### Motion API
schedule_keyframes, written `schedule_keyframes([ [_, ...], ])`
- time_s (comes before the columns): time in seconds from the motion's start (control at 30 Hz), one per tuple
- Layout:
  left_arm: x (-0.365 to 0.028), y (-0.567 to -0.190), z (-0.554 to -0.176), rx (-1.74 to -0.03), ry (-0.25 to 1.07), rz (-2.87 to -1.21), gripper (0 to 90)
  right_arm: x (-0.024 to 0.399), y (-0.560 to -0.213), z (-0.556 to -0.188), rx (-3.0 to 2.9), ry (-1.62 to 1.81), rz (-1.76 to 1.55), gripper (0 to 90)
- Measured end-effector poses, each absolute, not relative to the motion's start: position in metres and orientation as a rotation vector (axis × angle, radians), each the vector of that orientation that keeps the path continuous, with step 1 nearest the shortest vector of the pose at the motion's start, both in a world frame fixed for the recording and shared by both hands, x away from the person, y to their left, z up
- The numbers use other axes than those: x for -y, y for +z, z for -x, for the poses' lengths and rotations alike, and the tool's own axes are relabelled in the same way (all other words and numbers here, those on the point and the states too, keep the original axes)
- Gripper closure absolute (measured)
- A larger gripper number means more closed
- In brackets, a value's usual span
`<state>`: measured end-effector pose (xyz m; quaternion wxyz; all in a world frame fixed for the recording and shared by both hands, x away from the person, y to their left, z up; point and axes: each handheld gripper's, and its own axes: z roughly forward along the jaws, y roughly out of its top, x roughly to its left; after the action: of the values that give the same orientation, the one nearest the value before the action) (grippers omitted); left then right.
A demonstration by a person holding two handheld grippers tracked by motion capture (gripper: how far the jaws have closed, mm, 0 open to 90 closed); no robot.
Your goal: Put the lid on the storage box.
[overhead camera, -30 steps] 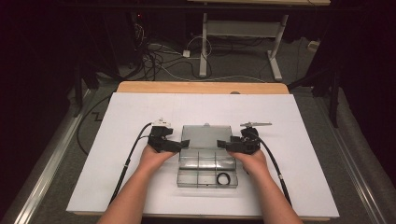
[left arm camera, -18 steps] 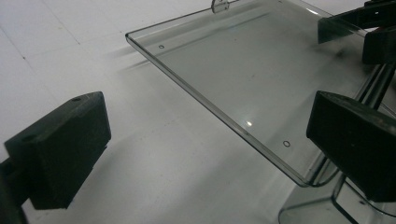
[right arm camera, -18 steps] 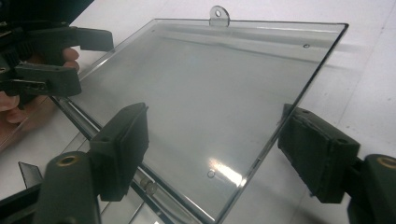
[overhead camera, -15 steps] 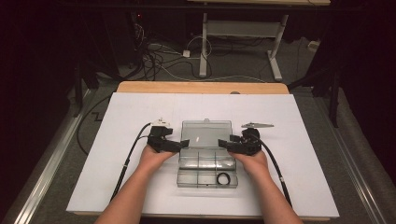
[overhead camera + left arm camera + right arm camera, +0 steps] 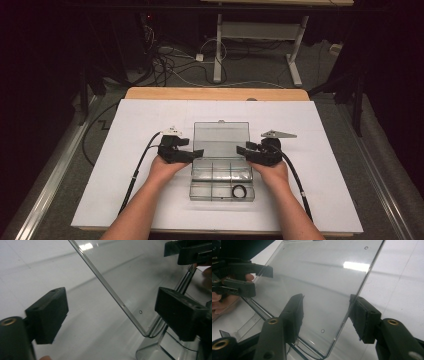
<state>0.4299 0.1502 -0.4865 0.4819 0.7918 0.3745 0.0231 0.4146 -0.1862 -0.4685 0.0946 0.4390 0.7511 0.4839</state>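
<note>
One clear box (image 5: 221, 172), lid (image 5: 220, 140) up, two grippers.
Left gripper (image 5: 196, 152) and right gripper (image 5: 242, 149) jaws apart, closing around lid edges; one ring (image 5: 240, 191) inside; lid contact unclear.

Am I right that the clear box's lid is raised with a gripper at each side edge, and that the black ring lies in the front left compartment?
Not quite: the black ring lies in the front right compartment of the clear box, as the high view shows. The rest holds: the lid is raised, with the left gripper and the right gripper at its side edges.
</note>
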Motion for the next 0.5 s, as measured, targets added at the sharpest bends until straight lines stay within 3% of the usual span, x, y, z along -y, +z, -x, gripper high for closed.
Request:
schedule_keyframes([
  [0.27, -0.1464, -0.4861, -0.4284, -0.870, 0.026, -1.904, 25.0, 0.1865, -0.4652, -0.4115, -2.196, 1.441, -1.276, 53.0],
  [0.5, -0.1432, -0.4816, -0.4240, -0.817, 0.066, -1.908, 40.3, 0.1873, -0.4634, -0.4104, -2.189, 1.439, -1.256, 55.3],
])
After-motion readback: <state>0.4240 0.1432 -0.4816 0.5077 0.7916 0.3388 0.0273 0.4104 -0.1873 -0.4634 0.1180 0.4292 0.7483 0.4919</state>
